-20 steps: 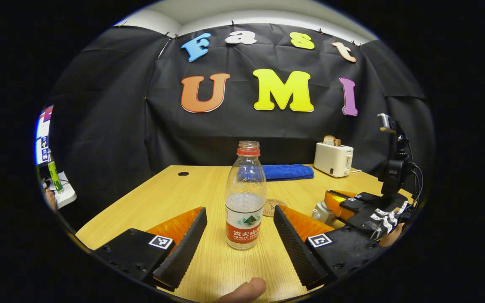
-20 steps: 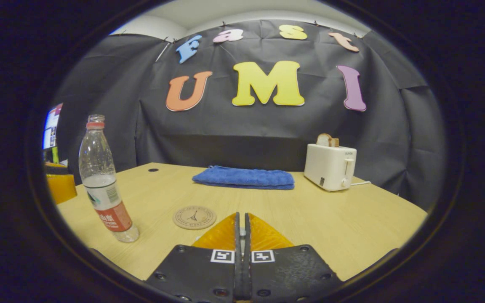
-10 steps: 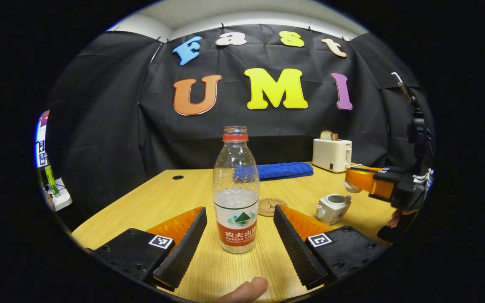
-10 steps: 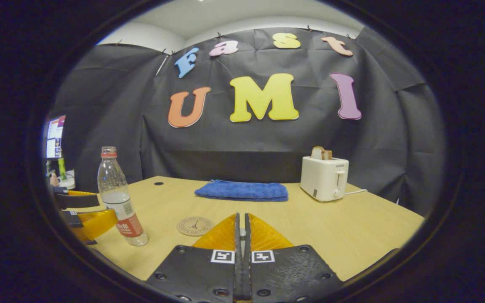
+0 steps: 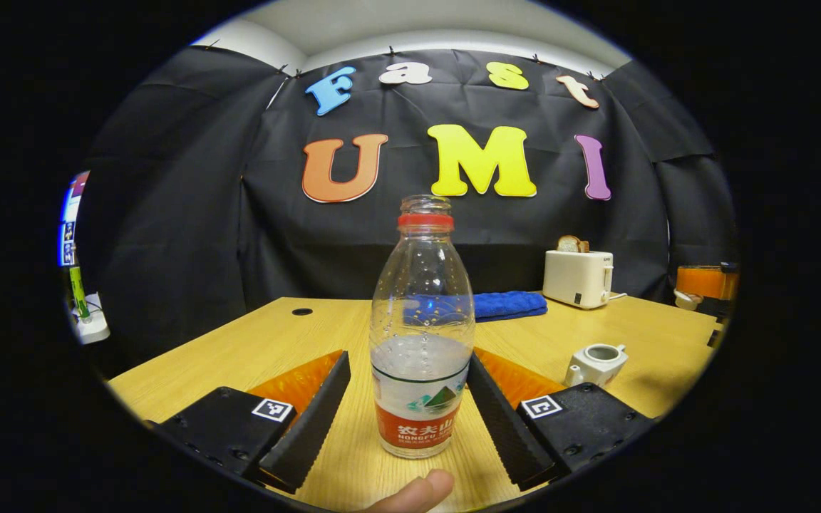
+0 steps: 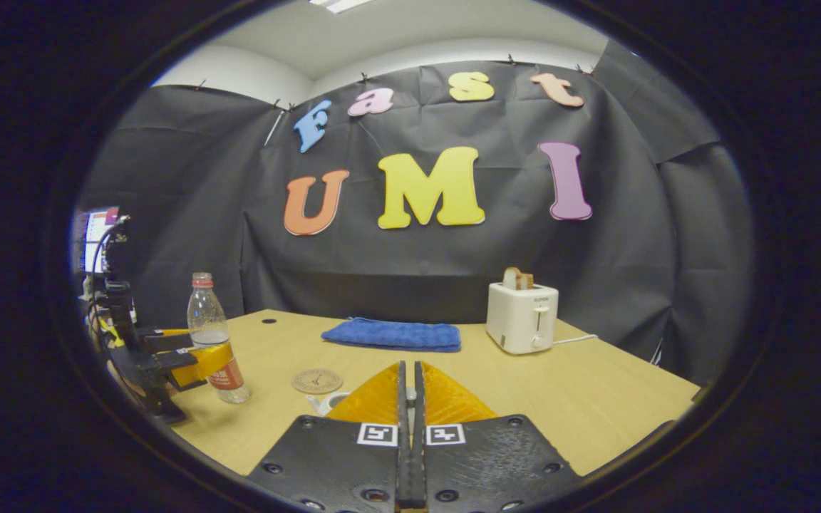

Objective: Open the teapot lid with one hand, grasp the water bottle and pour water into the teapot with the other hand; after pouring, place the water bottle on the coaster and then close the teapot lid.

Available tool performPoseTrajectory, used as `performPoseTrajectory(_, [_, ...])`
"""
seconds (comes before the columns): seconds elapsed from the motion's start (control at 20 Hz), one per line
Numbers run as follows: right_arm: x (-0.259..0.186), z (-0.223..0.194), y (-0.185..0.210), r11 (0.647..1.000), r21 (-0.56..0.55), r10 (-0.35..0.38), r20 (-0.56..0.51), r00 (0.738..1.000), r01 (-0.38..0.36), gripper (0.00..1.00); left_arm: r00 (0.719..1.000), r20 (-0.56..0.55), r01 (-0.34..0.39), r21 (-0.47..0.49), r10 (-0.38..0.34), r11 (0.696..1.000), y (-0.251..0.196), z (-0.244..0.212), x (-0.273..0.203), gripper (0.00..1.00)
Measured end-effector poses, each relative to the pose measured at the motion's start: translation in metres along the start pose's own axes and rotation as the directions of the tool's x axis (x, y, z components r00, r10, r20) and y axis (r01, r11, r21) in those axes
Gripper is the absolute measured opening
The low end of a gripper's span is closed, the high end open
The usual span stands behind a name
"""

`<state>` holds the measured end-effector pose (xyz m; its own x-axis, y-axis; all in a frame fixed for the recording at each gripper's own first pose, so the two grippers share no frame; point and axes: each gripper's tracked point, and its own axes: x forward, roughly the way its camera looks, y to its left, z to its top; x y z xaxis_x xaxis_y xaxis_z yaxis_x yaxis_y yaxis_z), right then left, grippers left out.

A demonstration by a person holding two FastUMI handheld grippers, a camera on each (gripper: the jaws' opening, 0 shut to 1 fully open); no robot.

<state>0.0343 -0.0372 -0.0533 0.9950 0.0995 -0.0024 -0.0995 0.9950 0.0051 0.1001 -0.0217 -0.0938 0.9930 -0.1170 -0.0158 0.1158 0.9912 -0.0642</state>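
A clear water bottle (image 5: 421, 335) with a red neck ring, no cap and some water stands upright on the wooden table (image 5: 268, 349). My left gripper (image 5: 407, 360) is open, one finger on either side of the bottle's lower half. The small white teapot (image 5: 596, 363) sits lidless to the right. At the far right my right gripper (image 5: 703, 281) hangs above the table, shut on the white lid (image 5: 681, 299). In the right gripper view, my right gripper (image 6: 408, 367) has its fingers pressed together, with the teapot (image 6: 323, 402) just below-left, the round coaster (image 6: 316, 381) beyond it, and the bottle (image 6: 212, 345) between the left gripper's fingers (image 6: 204, 360).
A white toaster (image 5: 580, 278) with bread in it and a folded blue cloth (image 5: 510, 305) lie at the table's back. A person's thumb (image 5: 417, 491) shows at the bottom edge. A screen (image 6: 93, 239) stands off the table's left side.
My left gripper moved forward, so the bottle now stands between its fingers. My right gripper rose and drew away to the right with the lid, leaving the teapot open.
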Motion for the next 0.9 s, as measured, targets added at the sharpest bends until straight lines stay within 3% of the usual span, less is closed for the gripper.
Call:
performPoseTrajectory(0.1, [-0.006, -0.002, -0.005, 1.000, 0.009, -0.003, 0.000, 1.000, 0.003, 0.00, 0.999, 0.023, 0.028, 0.017, -0.028, 0.999, -0.008, 0.004, 0.000, 1.00])
performPoseTrajectory(0.2, [-0.009, -0.005, -0.007, 1.000, 0.023, 0.001, -0.001, 1.000, -0.001, 0.00, 0.999, 0.022, 0.042, 0.042, -0.043, 0.998, -0.013, 0.002, -0.001, 0.91])
performPoseTrajectory(0.25, [-0.009, -0.006, -0.009, 1.000, 0.023, -0.003, -0.006, 1.000, 0.003, 0.00, 0.999, 0.018, 0.033, 0.046, -0.034, 0.998, -0.011, 0.003, -0.006, 0.79])
performPoseTrajectory(0.4, [-0.011, -0.016, -0.019, 1.000, 0.021, -0.022, -0.028, 0.999, 0.023, 0.00, 1.000, 0.008, 0.018, 0.058, -0.018, 0.998, -0.016, 0.010, -0.008, 0.77])
performPoseTrajectory(0.55, [-0.013, -0.022, -0.036, 0.997, 0.044, -0.054, -0.038, 0.998, 0.056, 0.00, 1.000, -0.016, 0.000, 0.133, 0.002, 0.991, -0.020, 0.018, -0.012, 0.76])
performPoseTrajectory(0.8, [-0.015, -0.033, -0.058, 0.993, 0.084, -0.079, -0.061, 0.995, 0.084, 0.00, 0.996, -0.077, -0.023, 0.316, 0.050, 0.949, -0.022, 0.013, -0.009, 0.76])
performPoseTrajectory(0.9, [-0.015, -0.037, -0.065, 0.991, 0.097, -0.082, -0.075, 0.994, 0.089, 0.00, 0.992, -0.098, -0.036, 0.409, 0.083, 0.912, -0.020, 0.010, -0.006, 0.75])
